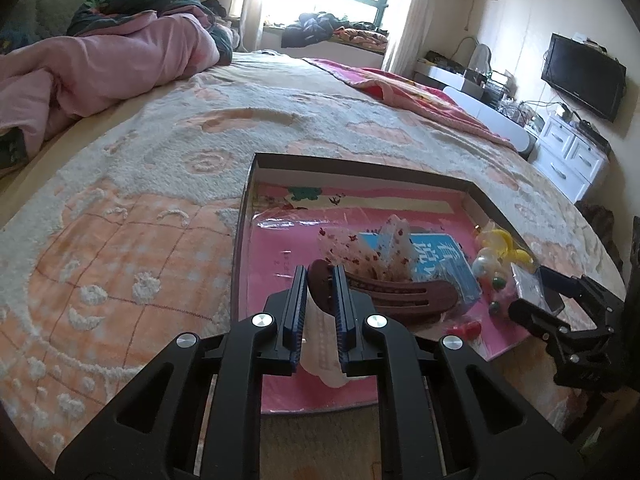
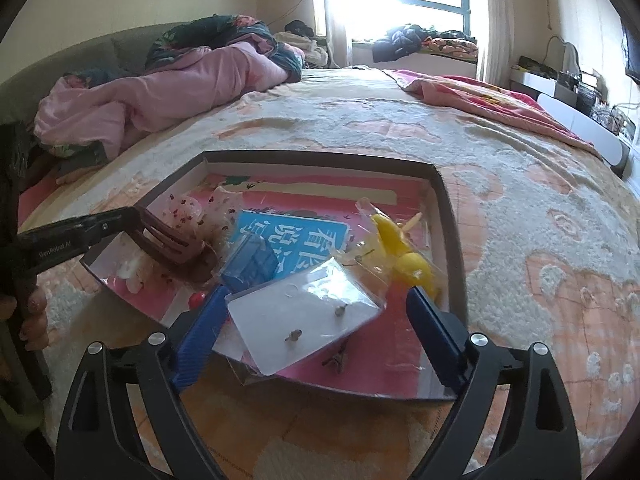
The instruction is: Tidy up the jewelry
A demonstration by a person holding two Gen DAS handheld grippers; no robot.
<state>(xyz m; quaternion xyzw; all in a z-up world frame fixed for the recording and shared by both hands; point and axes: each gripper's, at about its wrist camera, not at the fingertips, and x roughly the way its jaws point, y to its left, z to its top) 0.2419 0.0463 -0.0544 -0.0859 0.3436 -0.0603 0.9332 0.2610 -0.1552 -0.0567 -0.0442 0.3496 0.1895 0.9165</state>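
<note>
A shallow box tray (image 1: 360, 168) (image 2: 444, 216) with a pink liner lies on the bed. My left gripper (image 1: 319, 276) is shut on the end of a dark brown hair claw clip (image 1: 400, 292); the clip also shows in the right wrist view (image 2: 168, 244), held by the left gripper (image 2: 134, 220). My right gripper (image 2: 316, 300) is open, its fingers on either side of a clear bag holding a white earring card (image 2: 304, 320). It shows in the left wrist view (image 1: 536, 300) too. A yellow ornament in plastic (image 2: 404, 252), a floral fabric bow (image 1: 376, 252) and small beads (image 1: 496, 284) lie in the tray.
A blue booklet (image 2: 296, 240) and a blue plastic box (image 2: 252, 264) lie in the tray. The tray sits on a peach and white bedspread (image 1: 140, 208). A pink quilt (image 1: 100, 68) is piled at the far left. A TV (image 1: 580, 76) and white drawers (image 1: 568, 156) stand at right.
</note>
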